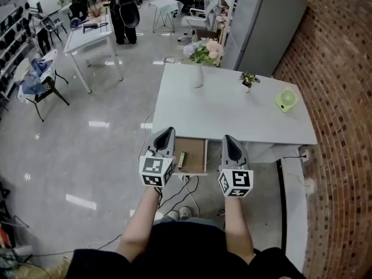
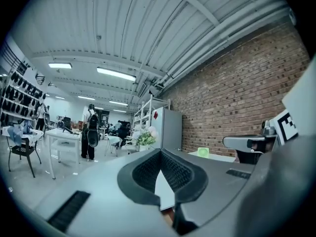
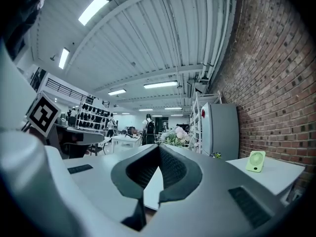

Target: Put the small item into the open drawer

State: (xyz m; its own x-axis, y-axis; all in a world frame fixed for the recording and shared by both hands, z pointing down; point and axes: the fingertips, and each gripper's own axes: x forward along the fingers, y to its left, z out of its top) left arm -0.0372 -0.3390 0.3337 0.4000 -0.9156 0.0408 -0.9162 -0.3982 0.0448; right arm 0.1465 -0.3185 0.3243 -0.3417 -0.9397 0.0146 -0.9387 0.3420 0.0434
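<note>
While both grippers hover side by side at the front edge of a white table (image 1: 232, 112), the small item (image 1: 182, 159), a slim green and white object, lies inside the open drawer (image 1: 199, 154). The drawer sits between the two grippers. The item is near the drawer's left side, just beside the left gripper (image 1: 165, 135) but not between its jaws. The left gripper's jaws are pressed together, holding nothing. The right gripper (image 1: 230, 142) also has its jaws together and empty.
</note>
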